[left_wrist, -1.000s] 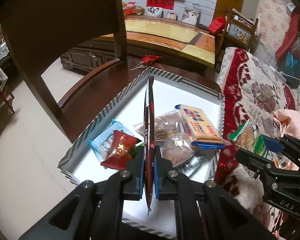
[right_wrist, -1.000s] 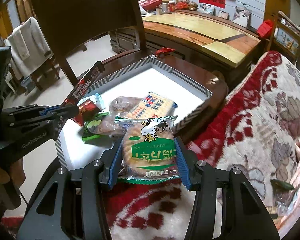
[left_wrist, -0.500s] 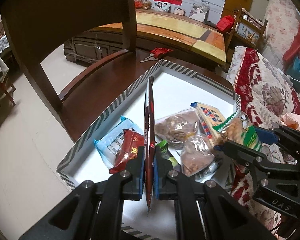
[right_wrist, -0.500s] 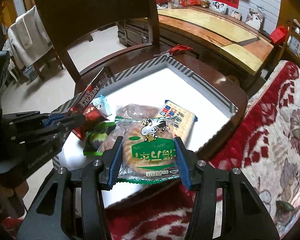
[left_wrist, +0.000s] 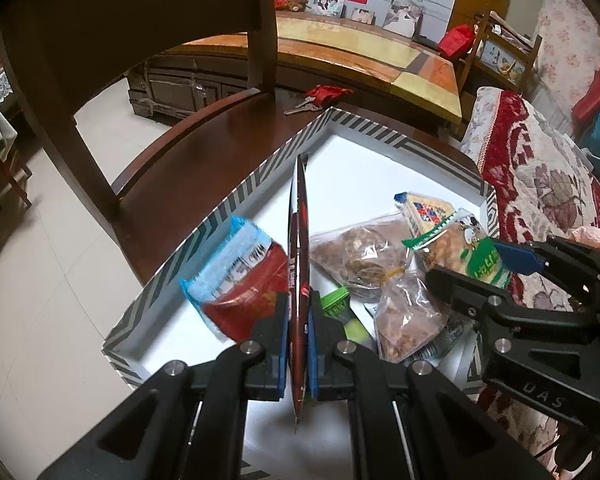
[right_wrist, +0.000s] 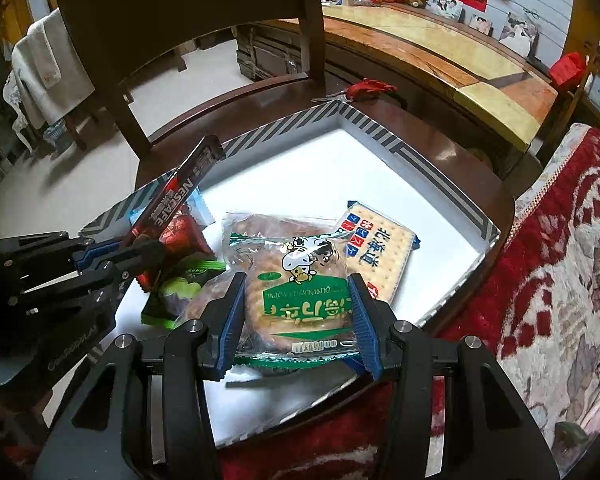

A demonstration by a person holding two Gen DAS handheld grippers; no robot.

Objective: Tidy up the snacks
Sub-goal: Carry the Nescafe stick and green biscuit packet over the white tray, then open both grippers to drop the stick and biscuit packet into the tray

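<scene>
A white box with a striped rim (left_wrist: pixel 260 176) (right_wrist: pixel 432 160) sits on a dark wooden chair and holds several snack packs. My left gripper (left_wrist: pixel 298 312) (right_wrist: pixel 140 252) is shut on a thin red Nescafe sachet (left_wrist: pixel 299 240) (right_wrist: pixel 180 196), held on edge over the box's near left part. My right gripper (right_wrist: pixel 296 312) (left_wrist: pixel 500 268) is shut on a green-and-clear biscuit pack (right_wrist: pixel 300 292) (left_wrist: pixel 460 248), held over the box's near right part. Under them lie a red-and-blue pack (left_wrist: pixel 240 280), clear bags of brown snacks (left_wrist: pixel 360 252) and a cracker pack (right_wrist: pixel 376 256).
The chair back (left_wrist: pixel 140 20) rises at the far left of the box. A red-patterned sofa cover (right_wrist: pixel 560 260) lies right of the box. Keys with a red tag (right_wrist: pixel 364 88) lie on the seat beyond the box. A long wooden table (right_wrist: pixel 440 52) stands behind.
My right gripper has carried the biscuit pack from above the sofa cover leftward to over the box. My left gripper still holds the sachet and has shifted slightly forward.
</scene>
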